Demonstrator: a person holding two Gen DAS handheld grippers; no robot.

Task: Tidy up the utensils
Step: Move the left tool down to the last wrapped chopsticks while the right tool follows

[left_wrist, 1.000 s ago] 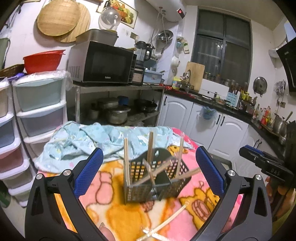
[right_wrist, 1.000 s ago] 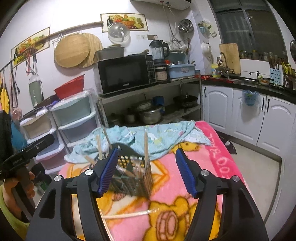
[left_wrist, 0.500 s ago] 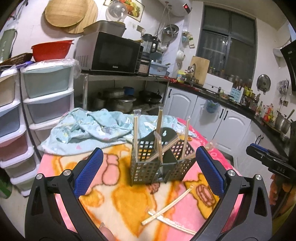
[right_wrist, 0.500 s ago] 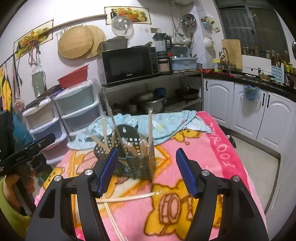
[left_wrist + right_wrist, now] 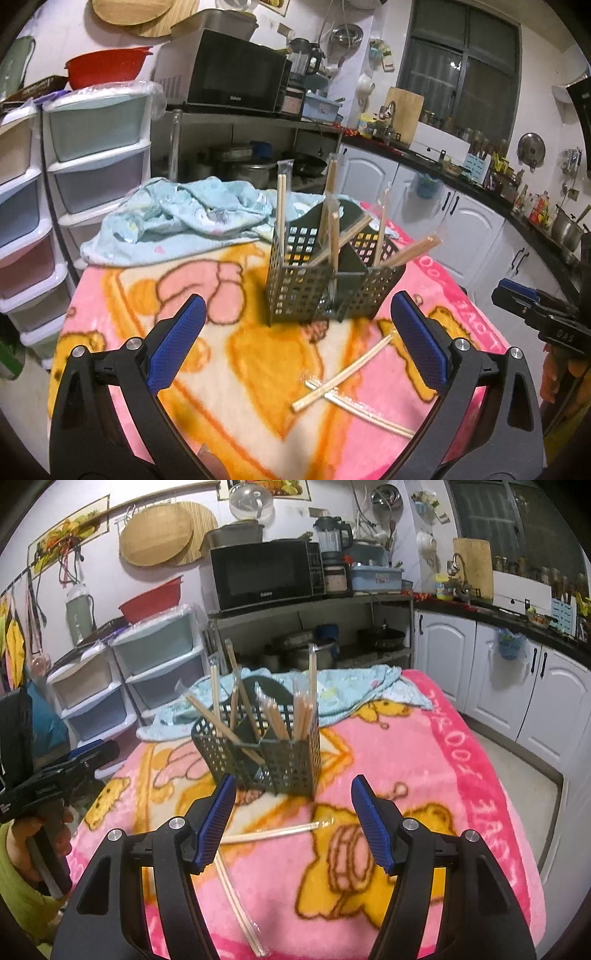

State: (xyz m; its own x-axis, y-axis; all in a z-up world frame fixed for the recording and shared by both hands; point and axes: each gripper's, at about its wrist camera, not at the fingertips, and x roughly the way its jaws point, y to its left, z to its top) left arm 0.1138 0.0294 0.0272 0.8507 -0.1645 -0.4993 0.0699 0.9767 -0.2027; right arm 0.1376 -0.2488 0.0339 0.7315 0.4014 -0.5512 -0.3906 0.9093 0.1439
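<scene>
A dark perforated utensil basket (image 5: 325, 273) (image 5: 266, 753) stands on the pink and yellow blanket (image 5: 229, 369) and holds several wrapped chopstick pairs leaning out. Two wrapped chopstick pairs lie crossed on the blanket in front of it (image 5: 343, 373) (image 5: 273, 833), the second one nearer me (image 5: 236, 897). My left gripper (image 5: 295, 339) is open and empty, above the blanket short of the basket. My right gripper (image 5: 293, 819) is open and empty, above the loose chopsticks.
A crumpled light blue cloth (image 5: 184, 218) lies at the blanket's far side. Plastic drawers (image 5: 85, 155) stand to the left, a shelf with a microwave (image 5: 266, 572) behind, white cabinets (image 5: 517, 686) to the right. The other hand-held gripper shows at each view's edge (image 5: 535, 314) (image 5: 55, 775).
Both grippers have pulled back and tilted down, so the basket sits farther off and the loose chopsticks on the blanket show fully. Both stay open.
</scene>
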